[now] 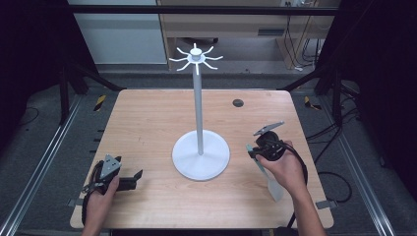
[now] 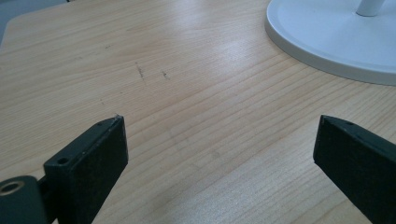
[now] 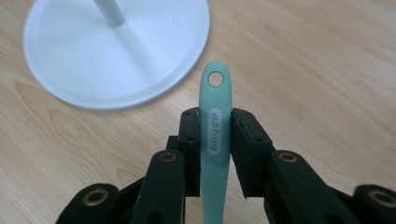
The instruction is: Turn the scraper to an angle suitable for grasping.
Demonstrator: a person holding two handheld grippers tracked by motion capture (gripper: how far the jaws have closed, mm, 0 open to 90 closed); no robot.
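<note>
1. The right gripper point(image 1: 256, 146) sits right of centre in the high view, held in a hand point(image 1: 287, 169), its jaws clamped on the handle of a pale green spatula point(image 1: 268, 174).
2. In the right gripper view the spatula point(image 3: 215, 140) stands in the middle of the frame between the two pads, which press on its sides; its handle end, with a round hanging hole, points to the top of the frame.
3. In the high view its long axis runs diagonally: handle end at the jaws, upper left; blade to the lower right, just above the table point(image 1: 147, 123).
4. The stand point(image 1: 199, 110) rises at centre frame, its round base just left of the right gripper and apart from it.
5. The left gripper point(image 1: 129, 181) rests at lower left, jaws wide apart with nothing between them; in its own view only bare table point(image 2: 196, 107) lies between the pads.
</note>
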